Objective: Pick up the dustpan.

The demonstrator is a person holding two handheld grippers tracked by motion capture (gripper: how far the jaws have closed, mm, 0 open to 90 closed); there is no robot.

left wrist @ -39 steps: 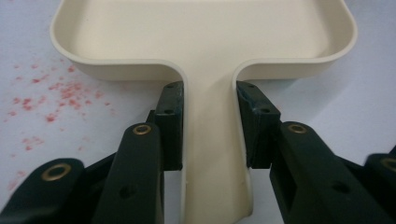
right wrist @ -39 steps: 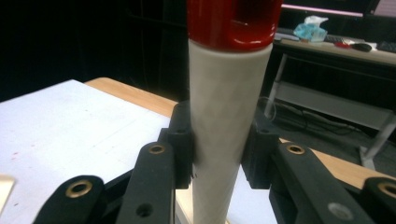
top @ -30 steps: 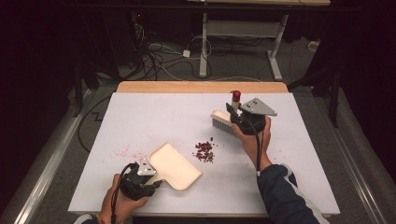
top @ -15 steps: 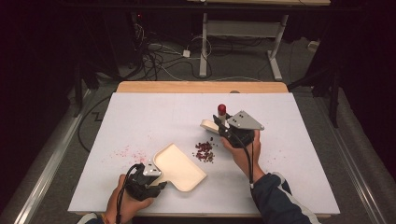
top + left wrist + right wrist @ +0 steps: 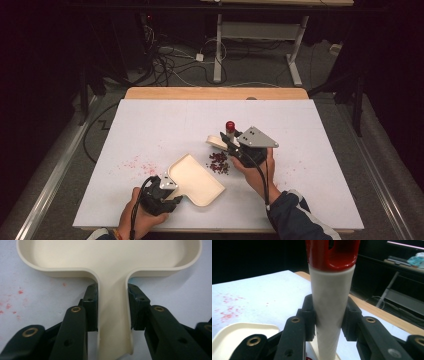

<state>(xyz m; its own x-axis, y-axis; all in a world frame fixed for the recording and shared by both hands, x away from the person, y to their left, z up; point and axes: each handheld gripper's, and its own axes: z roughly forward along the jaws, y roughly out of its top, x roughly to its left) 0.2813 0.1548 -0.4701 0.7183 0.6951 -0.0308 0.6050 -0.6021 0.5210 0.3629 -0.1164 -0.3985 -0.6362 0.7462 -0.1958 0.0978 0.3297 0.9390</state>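
Left gripper (image 5: 112, 315) clamped on cream dustpan (image 5: 196, 180) handle, pan flat on white table (image 5: 310, 130); right gripper (image 5: 328, 315) gripped white brush handle (image 5: 332, 312) with red cap, brush beside dark red crumb pile (image 5: 218, 162); pink stains (image 5: 137, 164) at left.

From my end, the flat white table top (image 5: 150, 125) has a pale wooden strip (image 5: 200, 93) running along its 12 o'clock edge. There's a patch of faint pinkish-red speckle stains (image 5: 135, 164) at about 8 o'clock on the board, same smudges in the left gripper view (image 5: 20, 291). Past the table, a tangle of black cables (image 5: 160, 55) lies on the grey floor (image 5: 330, 75) at 11 o'clock, and a white metal desk frame (image 5: 260, 32) stands at 12.
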